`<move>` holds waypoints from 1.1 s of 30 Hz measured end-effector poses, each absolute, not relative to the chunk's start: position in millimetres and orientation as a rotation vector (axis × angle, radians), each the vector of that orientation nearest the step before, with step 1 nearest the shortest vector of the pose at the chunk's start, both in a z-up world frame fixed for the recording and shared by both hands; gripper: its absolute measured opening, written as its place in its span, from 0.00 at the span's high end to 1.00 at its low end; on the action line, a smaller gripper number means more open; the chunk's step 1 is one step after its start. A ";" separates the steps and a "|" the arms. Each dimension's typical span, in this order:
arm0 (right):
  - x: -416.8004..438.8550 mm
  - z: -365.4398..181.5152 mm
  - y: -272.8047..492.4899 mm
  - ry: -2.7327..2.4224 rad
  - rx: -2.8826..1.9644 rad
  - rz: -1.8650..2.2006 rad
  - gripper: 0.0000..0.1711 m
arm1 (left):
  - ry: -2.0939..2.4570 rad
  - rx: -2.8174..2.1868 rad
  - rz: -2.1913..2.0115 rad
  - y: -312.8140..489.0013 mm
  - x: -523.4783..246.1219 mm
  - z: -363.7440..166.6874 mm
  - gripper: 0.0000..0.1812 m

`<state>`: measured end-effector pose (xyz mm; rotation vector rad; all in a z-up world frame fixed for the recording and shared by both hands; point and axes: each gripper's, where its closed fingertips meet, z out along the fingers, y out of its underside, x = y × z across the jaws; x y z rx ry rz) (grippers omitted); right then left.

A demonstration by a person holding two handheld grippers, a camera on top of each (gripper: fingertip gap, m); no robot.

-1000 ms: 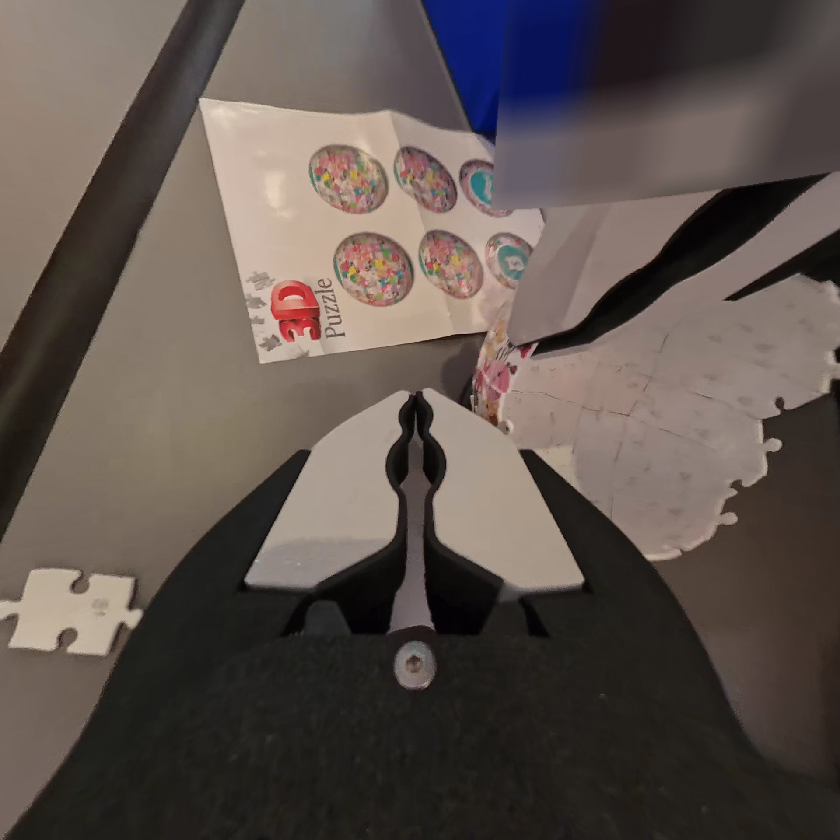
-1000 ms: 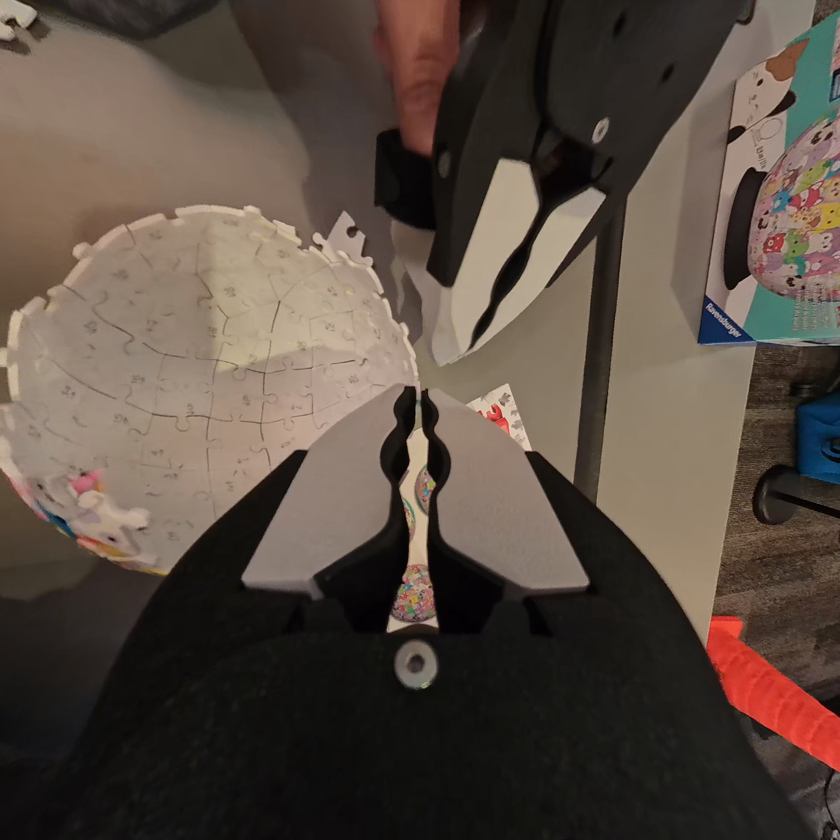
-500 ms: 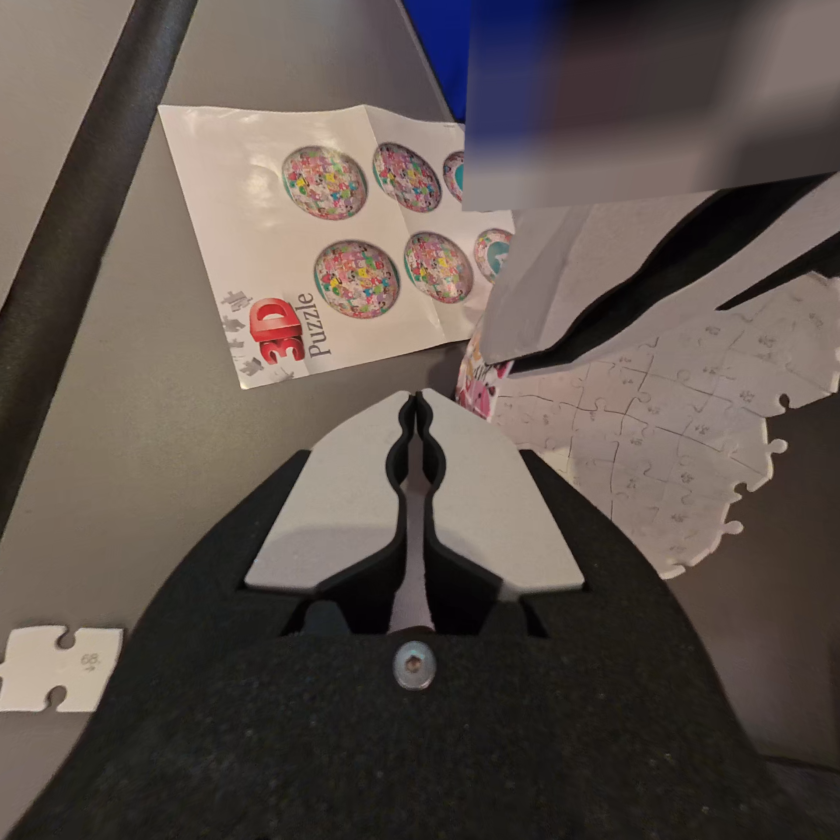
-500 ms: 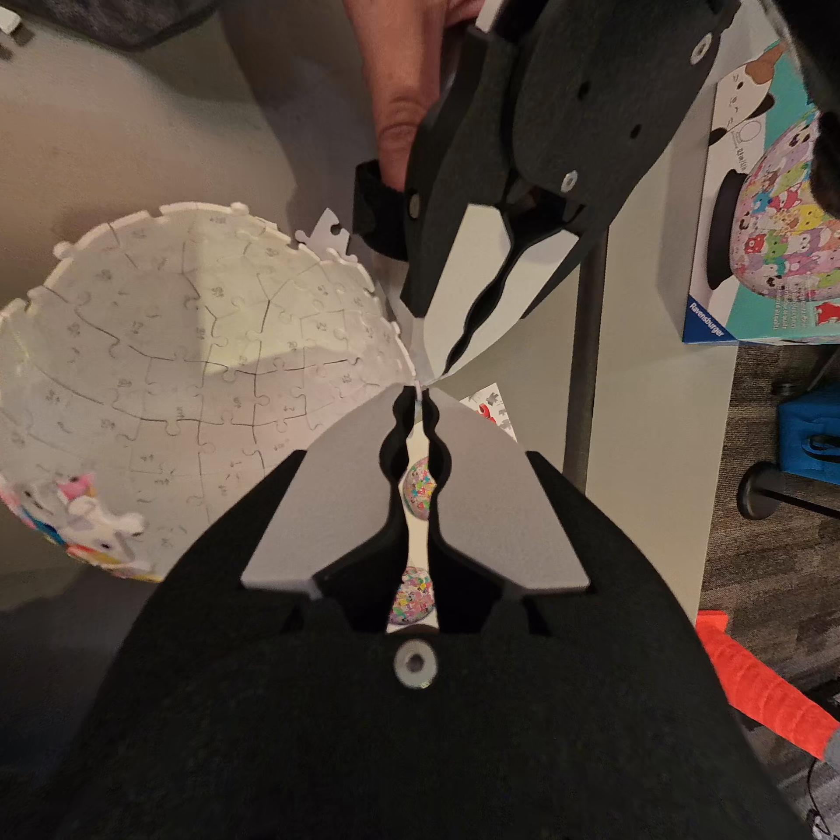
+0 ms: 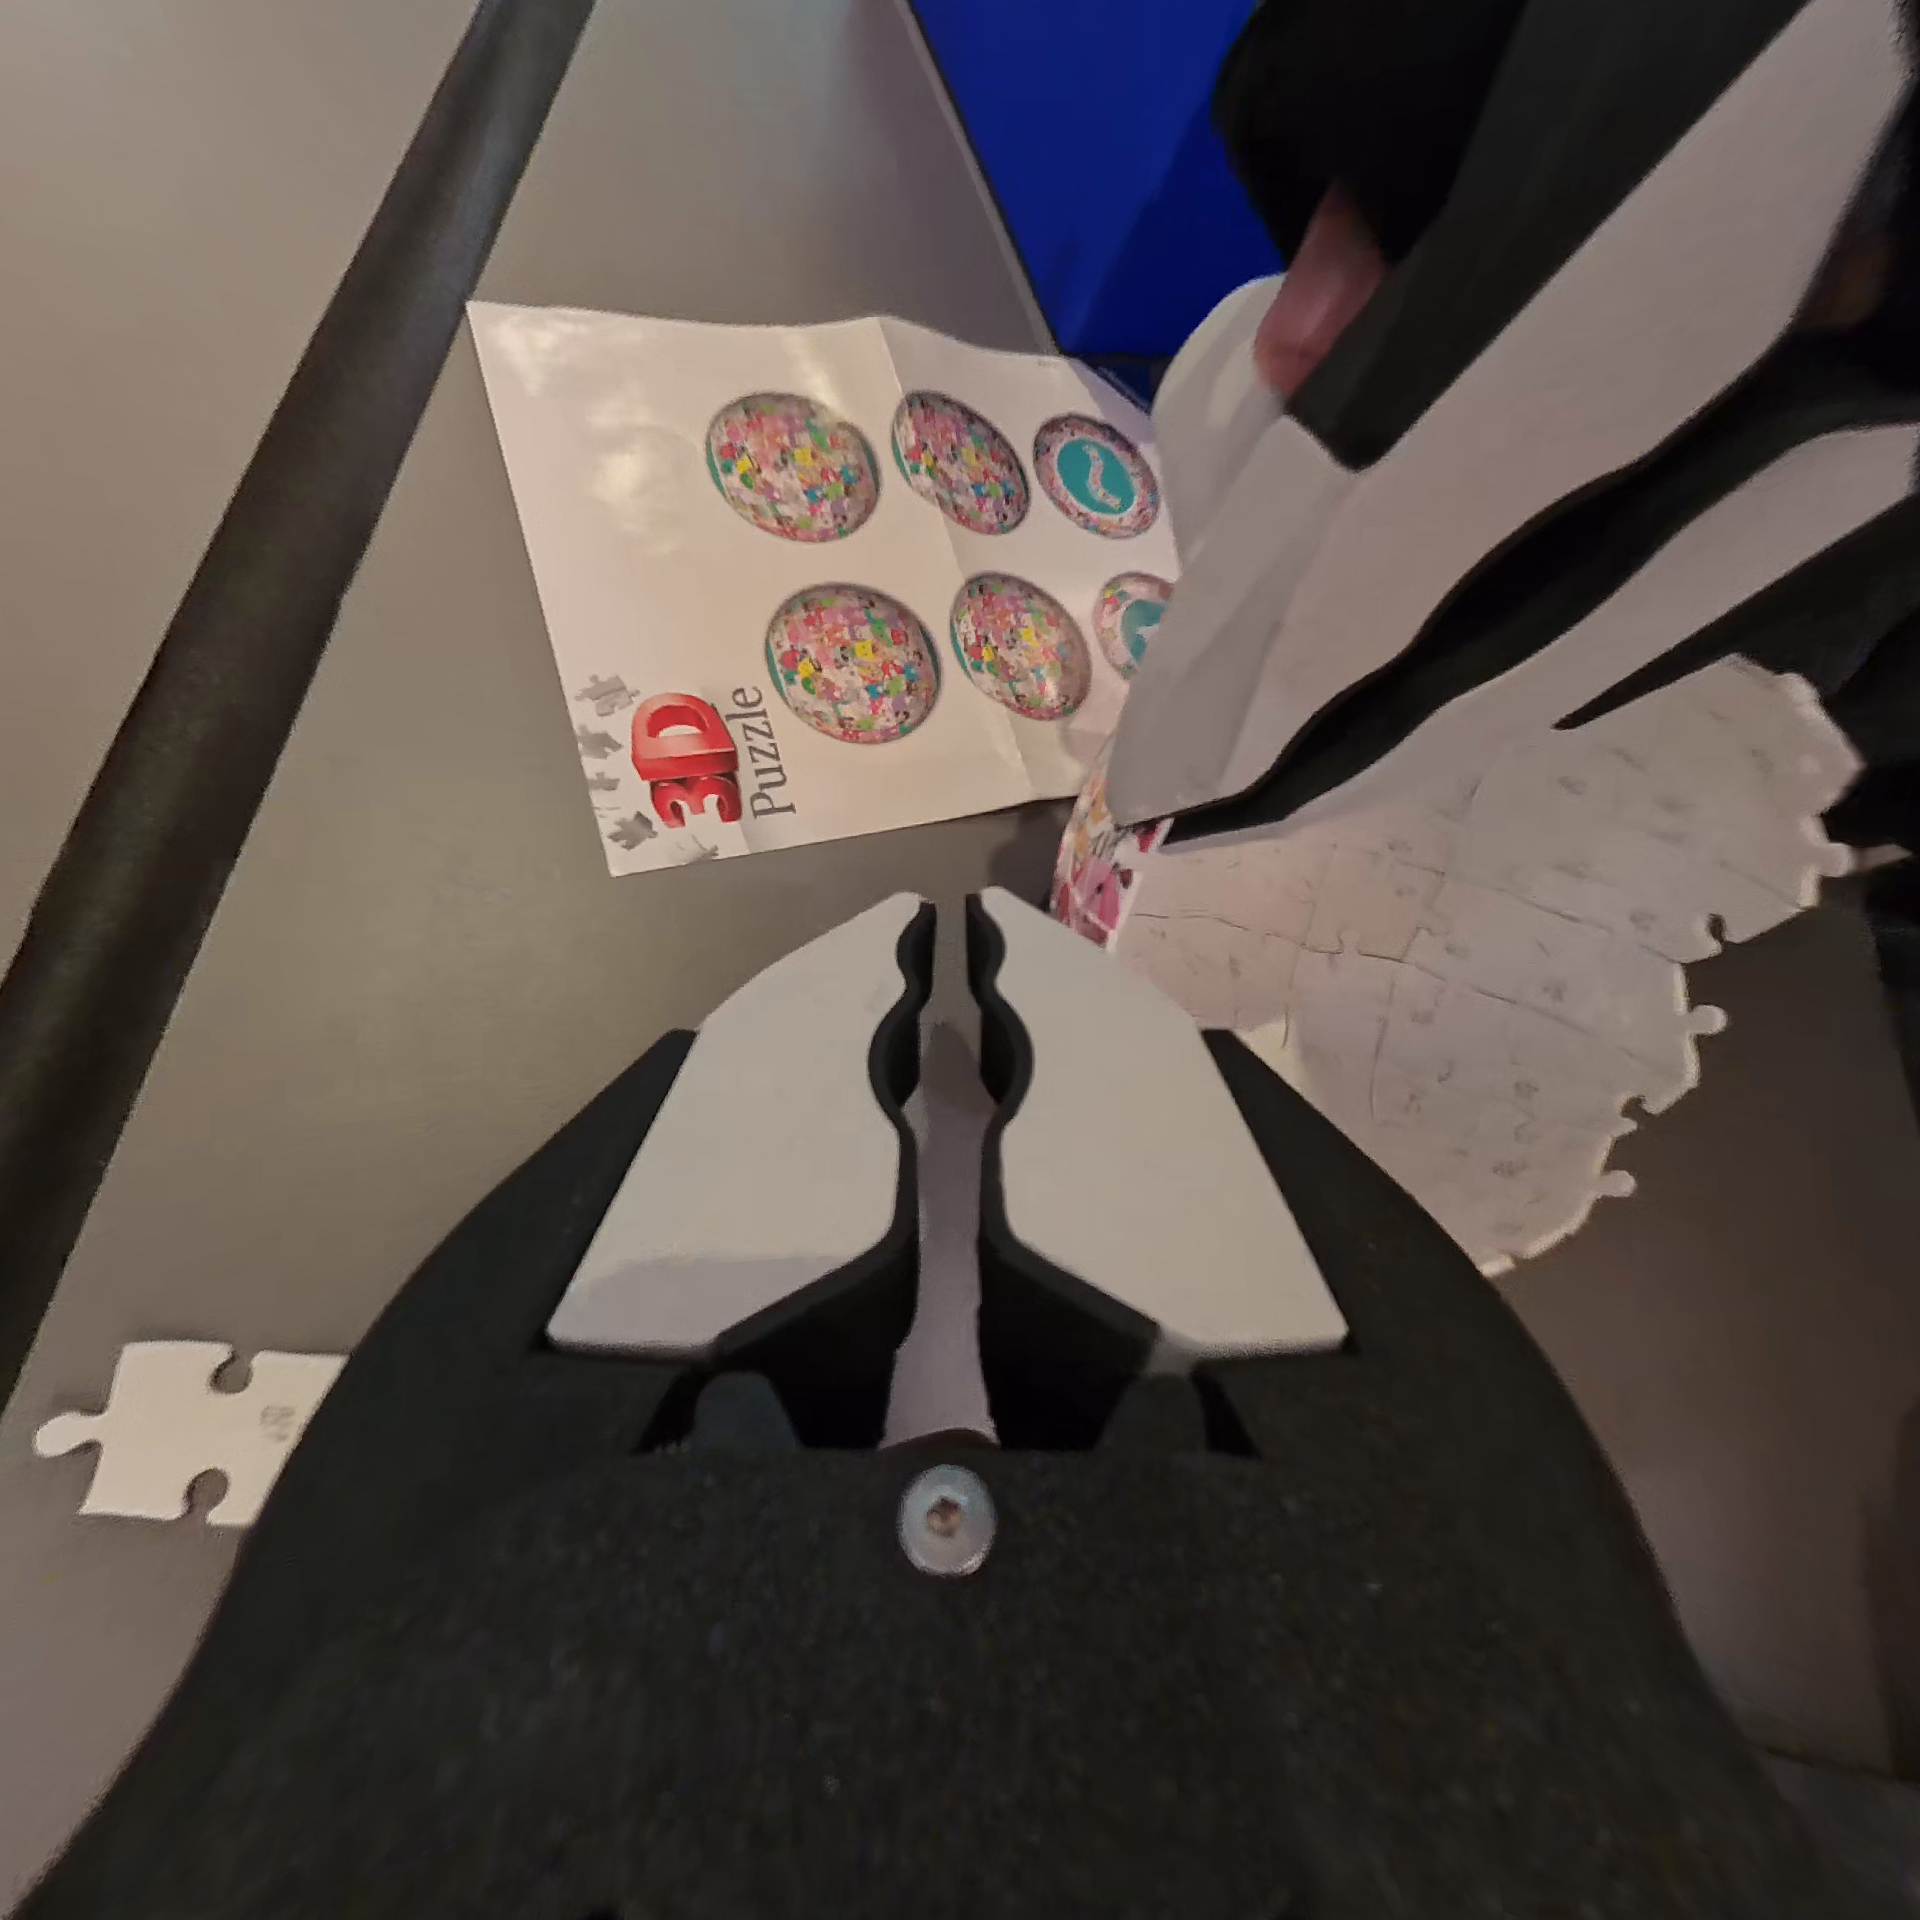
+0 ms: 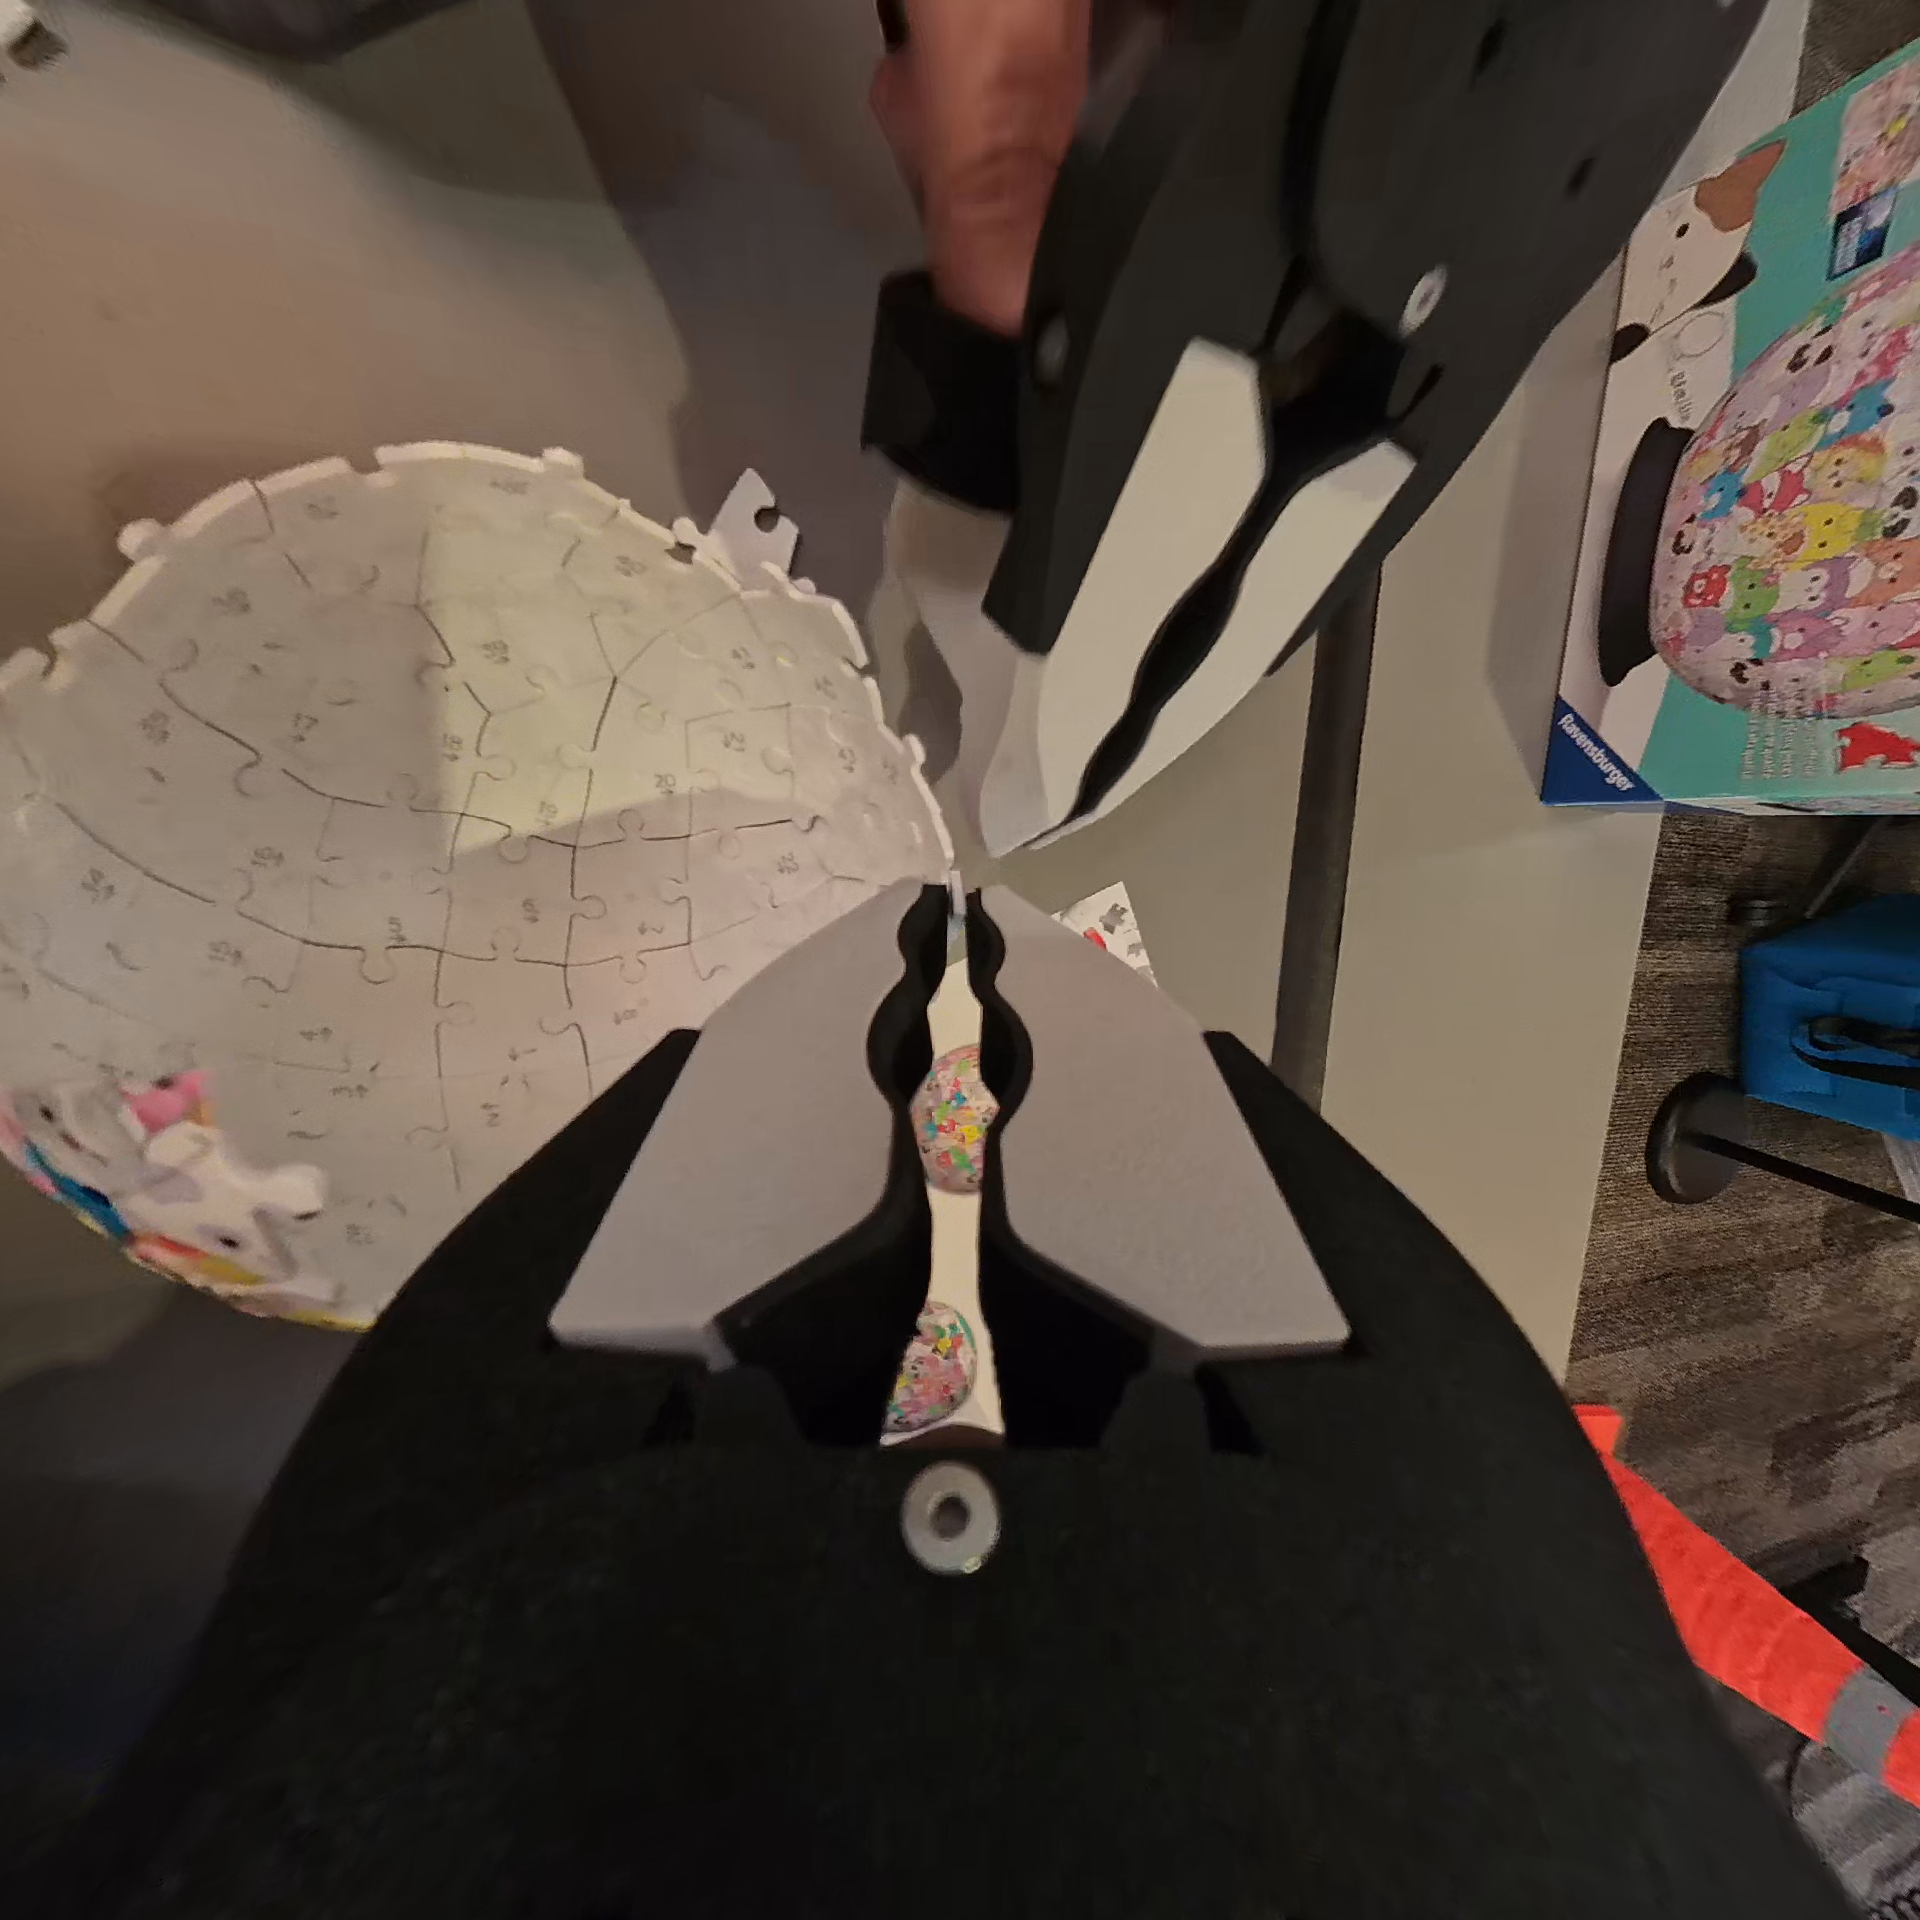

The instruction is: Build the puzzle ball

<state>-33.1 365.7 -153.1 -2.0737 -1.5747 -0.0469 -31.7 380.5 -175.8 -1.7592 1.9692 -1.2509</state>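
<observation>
Beside both claw tips, puzzle ball (image 6: 416,831)

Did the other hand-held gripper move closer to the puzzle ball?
Yes. In the right wrist view, the left hand-held gripper came down toward the puzzle ball rim, judged against the puzzle box.

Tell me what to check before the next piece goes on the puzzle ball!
1. Half-built ball gripped at its rim by the right hand-held gripper: ok, it looks pinched there.
2. Left hand-held gripper carrying a piece: not ok, shut with nothing seen in it.
3. Loose piece in sight: ok, it lies flat, blank side up, beside the left hand-held gripper.
4. Instruction sheet unfolded: ok.
5. Which gap the loose piece fits: cannot tell.
</observation>
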 end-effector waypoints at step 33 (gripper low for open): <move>-32.3 -153.5 367.8 -1.641 -1.986 -0.126 0.98 | 2.340 -1.765 -1.377 358.0 -17.9 -214.2 1.00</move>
